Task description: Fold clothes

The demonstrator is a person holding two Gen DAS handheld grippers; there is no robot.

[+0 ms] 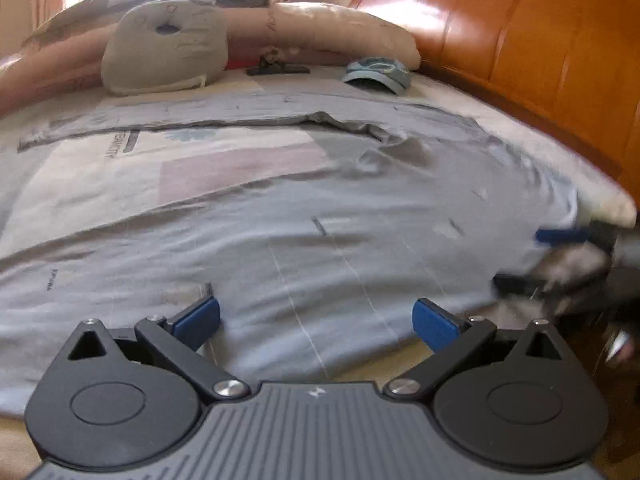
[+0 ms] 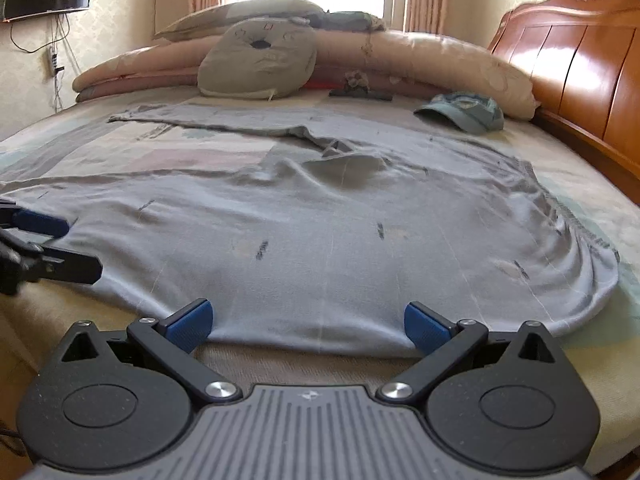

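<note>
A light grey-blue garment (image 1: pixel 304 232) (image 2: pixel 320 224) lies spread flat on the bed, with one long part stretching to the far left at the back. My left gripper (image 1: pixel 316 322) is open over the garment's near hem, nothing between its blue pads. My right gripper (image 2: pixel 308 326) is open too, its pads at the hem near the bed's front edge. Each gripper shows in the other's view: the right gripper (image 1: pixel 540 258) at the garment's right edge, the left gripper (image 2: pixel 60 246) at its left edge, both with fingers apart.
A blue cap (image 2: pixel 464 112) (image 1: pixel 378 74) lies at the back right. A grey cushion (image 2: pixel 256 60) leans on rolled quilts (image 2: pixel 420 56). A small dark object (image 2: pixel 360 92) sits in front of them. The wooden headboard (image 2: pixel 580 68) runs along the right; patterned bedsheet (image 2: pixel 140 152) shows at the left.
</note>
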